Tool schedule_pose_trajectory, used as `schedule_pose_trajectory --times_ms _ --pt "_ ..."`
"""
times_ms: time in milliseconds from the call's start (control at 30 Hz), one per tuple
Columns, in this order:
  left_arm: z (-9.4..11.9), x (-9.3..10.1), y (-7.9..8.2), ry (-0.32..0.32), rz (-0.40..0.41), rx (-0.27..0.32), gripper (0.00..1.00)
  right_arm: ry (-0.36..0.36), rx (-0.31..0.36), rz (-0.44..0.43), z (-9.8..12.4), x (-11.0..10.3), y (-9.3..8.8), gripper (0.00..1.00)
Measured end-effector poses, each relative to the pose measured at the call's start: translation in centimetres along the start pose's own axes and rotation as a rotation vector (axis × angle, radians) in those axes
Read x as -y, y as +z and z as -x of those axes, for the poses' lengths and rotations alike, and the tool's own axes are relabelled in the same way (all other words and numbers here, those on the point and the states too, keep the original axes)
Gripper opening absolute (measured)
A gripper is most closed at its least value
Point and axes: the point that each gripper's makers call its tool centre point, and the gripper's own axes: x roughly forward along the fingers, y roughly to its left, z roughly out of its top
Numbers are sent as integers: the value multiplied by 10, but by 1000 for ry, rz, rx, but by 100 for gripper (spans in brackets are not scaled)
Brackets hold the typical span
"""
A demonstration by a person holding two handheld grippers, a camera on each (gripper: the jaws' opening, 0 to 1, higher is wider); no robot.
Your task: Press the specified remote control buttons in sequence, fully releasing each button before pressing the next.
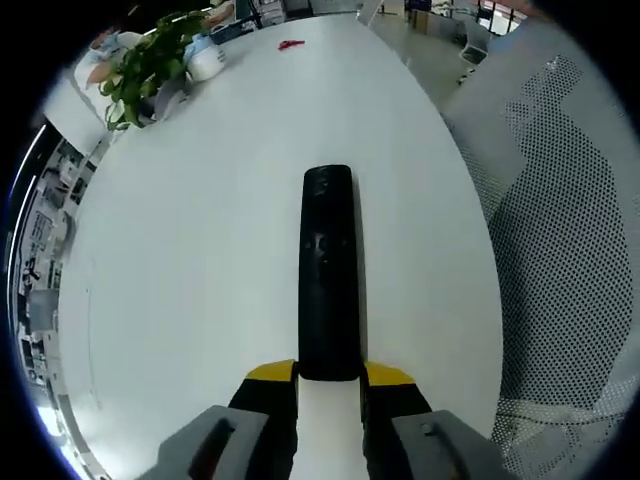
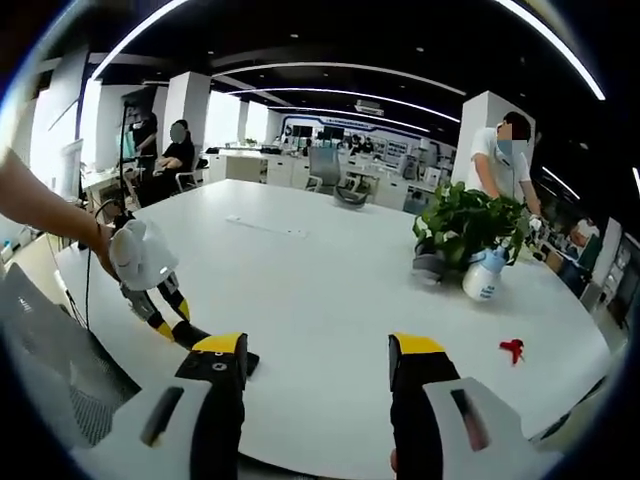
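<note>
A long black remote control (image 1: 327,270) lies lengthwise on the white table (image 1: 200,250), its buttons facing up. My left gripper (image 1: 330,375) is shut on the remote's near end, one yellow-tipped jaw on each side. In the right gripper view, the left gripper (image 2: 168,318) comes in from the left, held by a person's hand, with the remote's dark end (image 2: 248,363) poking out past my own jaw. My right gripper (image 2: 318,350) stands open above the table (image 2: 320,290), with nothing between its jaws.
A potted green plant (image 2: 468,225) and a white spray bottle (image 2: 484,275) stand at the table's far side, with a small red object (image 2: 512,348) near them. A mesh chair (image 1: 560,250) sits beside the table edge. People stand and sit in the office behind.
</note>
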Motion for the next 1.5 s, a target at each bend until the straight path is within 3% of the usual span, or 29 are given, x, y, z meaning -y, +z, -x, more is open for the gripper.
schedule_pose_trajectory --times_ms 367,533,767,867,900,1000,1100,1233,1300,1400,1500 --pt "3 20 -2 -4 13 11 22 95 -12 -5 -1 -19 6 37" --pt "4 33 -3 -5 12 18 22 124 11 41 -7 -22 28 27" --pt "7 52 -5 -9 29 36 23 194 54 26 -17 -32 61 12" --pt "8 57 -5 -8 49 59 23 247 27 3 -23 -39 68 0" --pt "8 59 -5 -4 54 75 23 254 22 -1 -28 -39 71 0" --pt "9 62 -5 1 51 108 23 328 -35 -43 -37 -52 68 0" --pt "9 61 -6 -10 67 139 23 349 -18 1 -49 -57 74 0" --pt "9 62 -6 -5 62 172 23 387 -64 19 -65 -64 71 0" --pt "9 62 -5 -3 86 190 24 404 -106 24 -73 -68 61 0" --pt "9 62 -6 -11 123 228 24 393 -109 41 -84 -71 52 0" --pt "8 62 -7 -19 128 244 24 403 -199 -4 -90 -76 33 0"
